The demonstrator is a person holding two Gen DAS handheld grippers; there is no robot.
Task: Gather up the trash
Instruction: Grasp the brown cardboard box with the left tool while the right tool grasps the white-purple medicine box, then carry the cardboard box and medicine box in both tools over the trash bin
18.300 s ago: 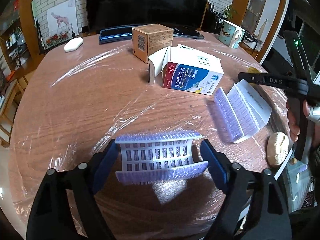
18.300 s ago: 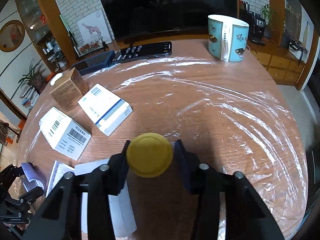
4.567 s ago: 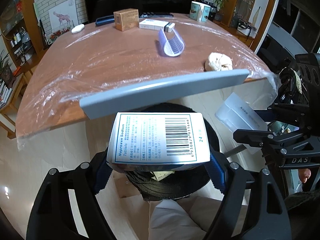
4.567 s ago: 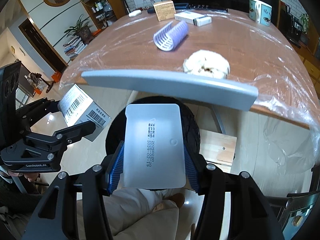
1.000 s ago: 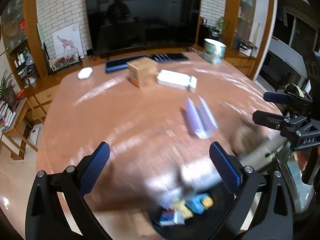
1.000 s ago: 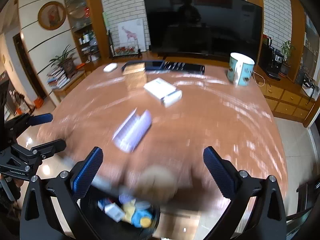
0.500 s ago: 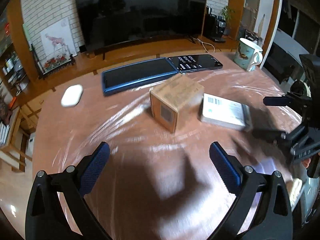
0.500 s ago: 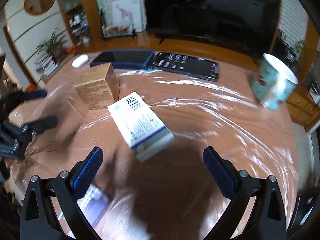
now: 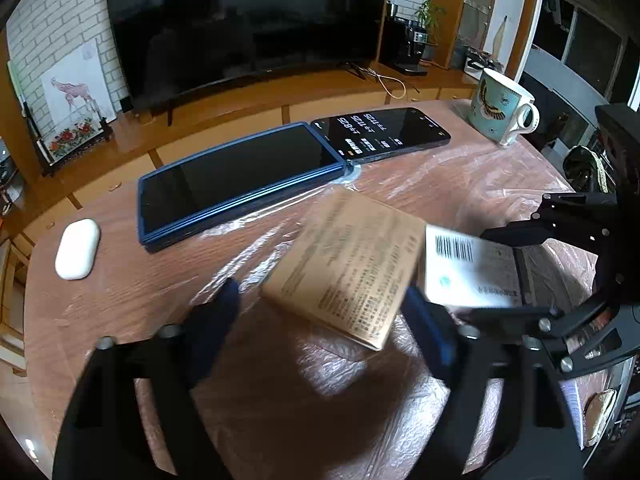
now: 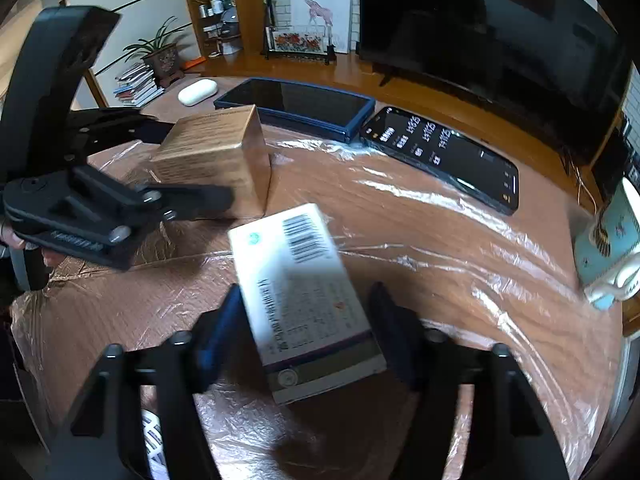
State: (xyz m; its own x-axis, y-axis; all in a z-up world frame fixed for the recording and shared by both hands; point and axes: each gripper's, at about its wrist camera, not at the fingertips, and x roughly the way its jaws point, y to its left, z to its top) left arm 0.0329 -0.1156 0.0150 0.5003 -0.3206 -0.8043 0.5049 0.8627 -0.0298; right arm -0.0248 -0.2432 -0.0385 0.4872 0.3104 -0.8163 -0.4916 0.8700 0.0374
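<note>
A: Nearest you, your left tool (image 9: 320,316) has just been closing around the brown box (image 9: 348,268). The box sits between the blurred jaws on the worktop (image 9: 120,292); I cannot tell whether both pads press it yet.

B: And your right tool (image 10: 306,328)?

A: Its jaws have just been closing too, with the white medicine box (image 10: 304,292) lying between them on the plastic-wrapped worktop. The motion blur hides whether they pinch it.

B: The two boxes lie just beside each other.

A: Farther off you have a white earbud case (image 9: 77,249), a blue tablet (image 9: 240,184) touching a dark phone (image 9: 384,130), and a patterned mug (image 9: 502,108).
</note>
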